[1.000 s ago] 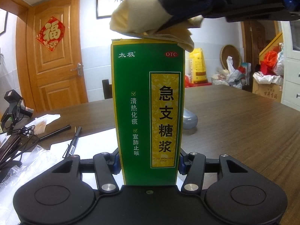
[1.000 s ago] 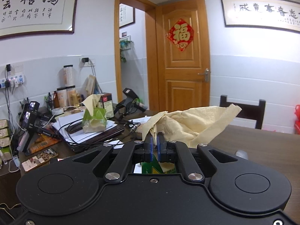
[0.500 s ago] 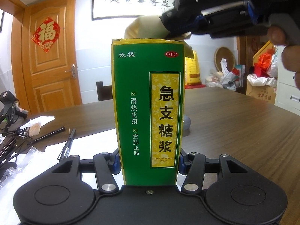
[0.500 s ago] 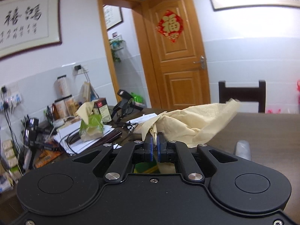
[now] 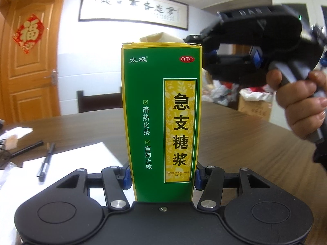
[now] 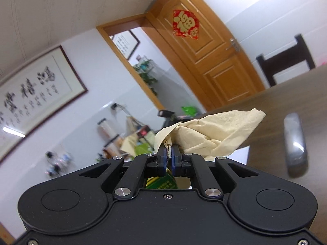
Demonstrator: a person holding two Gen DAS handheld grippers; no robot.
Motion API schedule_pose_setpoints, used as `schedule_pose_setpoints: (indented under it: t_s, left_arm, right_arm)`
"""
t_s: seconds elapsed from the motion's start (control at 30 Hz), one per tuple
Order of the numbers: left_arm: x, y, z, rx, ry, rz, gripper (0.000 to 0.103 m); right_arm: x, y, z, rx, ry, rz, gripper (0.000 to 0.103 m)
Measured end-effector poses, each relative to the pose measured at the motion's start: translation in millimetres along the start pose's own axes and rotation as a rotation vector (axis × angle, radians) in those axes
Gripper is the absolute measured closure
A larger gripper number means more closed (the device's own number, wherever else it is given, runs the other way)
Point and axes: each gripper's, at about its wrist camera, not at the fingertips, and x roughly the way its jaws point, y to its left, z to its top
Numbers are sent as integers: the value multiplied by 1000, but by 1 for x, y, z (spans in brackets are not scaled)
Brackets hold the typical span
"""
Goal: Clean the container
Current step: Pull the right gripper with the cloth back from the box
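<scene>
A tall green and yellow medicine box (image 5: 155, 102) stands upright in the left wrist view, and my left gripper (image 5: 161, 178) is shut on its lower sides with the blue pads (image 5: 125, 176) pressing it. My right gripper (image 6: 168, 153) is shut on a crumpled beige tissue (image 6: 214, 134). In the left wrist view a hand (image 5: 298, 102) holds that gripper at the box's upper right. Its fingertips reach behind the top corner, and only a tip of the tissue (image 5: 159, 37) shows above the box's top edge. A bit of the box (image 6: 161, 182) shows under the right fingers.
The brown table (image 5: 245, 138) carries a white sheet (image 5: 71, 163) with a pen (image 5: 46, 163) at the left and a grey object (image 6: 295, 143) farther back. A dark chair (image 5: 98, 100) stands behind it. A cluttered desk (image 6: 132, 138) lines the wall, and a cardboard box (image 5: 255, 106) sits at the right.
My right gripper with the tissue has moved from on top of the box to behind its upper right corner and has rolled. The left gripper has tipped slightly, still holding the box.
</scene>
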Motion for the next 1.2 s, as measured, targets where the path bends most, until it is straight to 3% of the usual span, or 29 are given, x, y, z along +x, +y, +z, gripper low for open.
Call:
schedule_pose_setpoints:
  t_s: [0.2,0.53,1.2]
  left_arm:
    - [-3,0,0,-1,-8,-78,54]
    - [-7,1,-2,-9,-32,-167,54]
    - [-12,7,1,-48,-39,-145,54]
  right_arm:
    - [-17,-24,-4,70,-32,113,99]
    - [-25,-52,-8,144,-44,167,99]
    - [-17,-52,-30,105,20,83,99]
